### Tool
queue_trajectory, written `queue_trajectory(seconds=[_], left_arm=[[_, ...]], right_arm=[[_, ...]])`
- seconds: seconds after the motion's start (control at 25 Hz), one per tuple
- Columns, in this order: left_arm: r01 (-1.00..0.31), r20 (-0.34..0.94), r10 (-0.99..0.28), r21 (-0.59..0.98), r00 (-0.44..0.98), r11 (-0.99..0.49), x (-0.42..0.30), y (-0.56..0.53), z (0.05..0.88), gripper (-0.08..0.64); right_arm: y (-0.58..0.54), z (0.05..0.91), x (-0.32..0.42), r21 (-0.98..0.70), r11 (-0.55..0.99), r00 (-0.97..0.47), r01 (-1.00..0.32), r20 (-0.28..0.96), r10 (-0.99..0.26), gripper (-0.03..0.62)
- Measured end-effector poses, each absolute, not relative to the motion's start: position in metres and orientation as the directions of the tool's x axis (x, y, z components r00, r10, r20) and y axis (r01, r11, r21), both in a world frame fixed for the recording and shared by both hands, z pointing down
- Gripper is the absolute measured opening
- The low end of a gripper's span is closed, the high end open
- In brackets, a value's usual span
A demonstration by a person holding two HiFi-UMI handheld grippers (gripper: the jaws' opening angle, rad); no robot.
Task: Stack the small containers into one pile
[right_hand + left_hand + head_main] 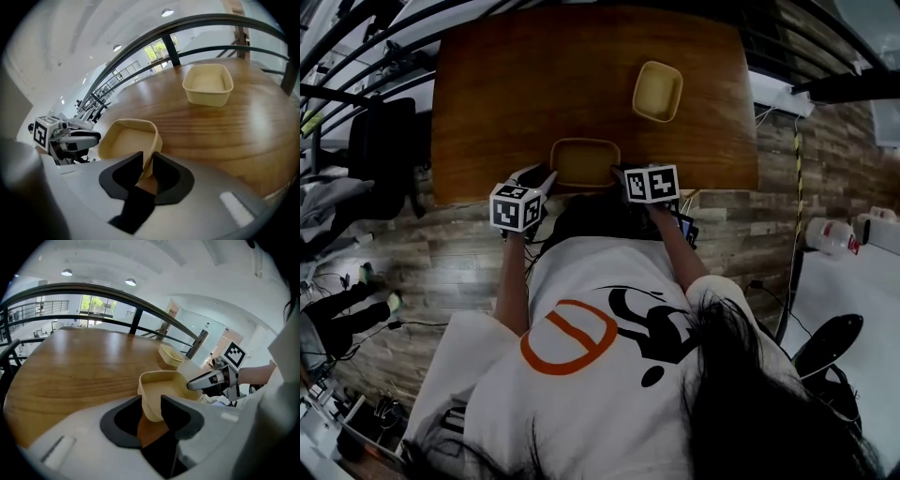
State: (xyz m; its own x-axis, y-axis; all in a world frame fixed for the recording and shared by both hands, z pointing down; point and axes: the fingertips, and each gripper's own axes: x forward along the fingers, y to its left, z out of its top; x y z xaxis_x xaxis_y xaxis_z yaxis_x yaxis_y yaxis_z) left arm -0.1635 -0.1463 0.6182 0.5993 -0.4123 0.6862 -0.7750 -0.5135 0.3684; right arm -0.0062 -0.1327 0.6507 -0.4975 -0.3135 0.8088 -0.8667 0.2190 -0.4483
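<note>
Two small tan containers sit on the wooden table (pixel 506 84). The near container (pixel 584 161) lies at the table's front edge, between both grippers. My left gripper (pixel 542 178) is shut on its left rim; in the left gripper view the jaws (pixel 151 406) pinch the wall of the near container (pixel 161 387). My right gripper (pixel 628 173) is shut on its right rim, and the right gripper view shows the near container (pixel 124 140) clamped at the right gripper (pixel 148 164). The far container (pixel 657 91) stands alone, upright, toward the back right; it also shows as the far container (pixel 208 84).
A black railing (pixel 197 21) runs behind the table. A dark chair (pixel 380 141) stands left of the table, and cables and clutter lie on the plank floor (pixel 422 272). The person's torso in a white shirt (pixel 600 356) is close to the table's front edge.
</note>
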Motion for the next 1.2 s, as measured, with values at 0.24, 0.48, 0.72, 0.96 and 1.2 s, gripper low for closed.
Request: queue_trajectory(seconds=[0.24,0.48,0.72,0.96,1.2], left_arm=[[-0.765,0.662,-0.421,0.394,0.621,-0.51,-0.16,-0.145,0.611,0.124],[-0.74,0.578,-0.471,0.441,0.667,-0.508,-0.156,-0.155,0.582,0.124],[-0.708,0.546,-0.462,0.433,0.698,-0.557,-0.136,-0.169,0.569,0.124],[-0.656,0.508,-0.432,0.444,0.745,-0.61,-0.091,-0.171,0.557,0.124],[-0.622,0.476,-0.416,0.453,0.775,-0.639,-0.053,-0.187,0.545,0.124]], right_arm=[[-0.139,0.652,-0.009,-0.454,0.167,-0.484,-0.875,0.817,-0.315,0.043],[-0.151,0.637,0.006,-0.421,0.237,-0.48,-0.876,0.813,-0.331,0.041],[-0.189,0.602,0.043,-0.424,0.32,-0.524,-0.847,0.768,-0.369,0.041],[-0.232,0.567,0.092,-0.395,0.434,-0.564,-0.81,0.73,-0.387,0.043],[-0.284,0.56,0.129,-0.337,0.51,-0.556,-0.791,0.744,-0.371,0.043]])
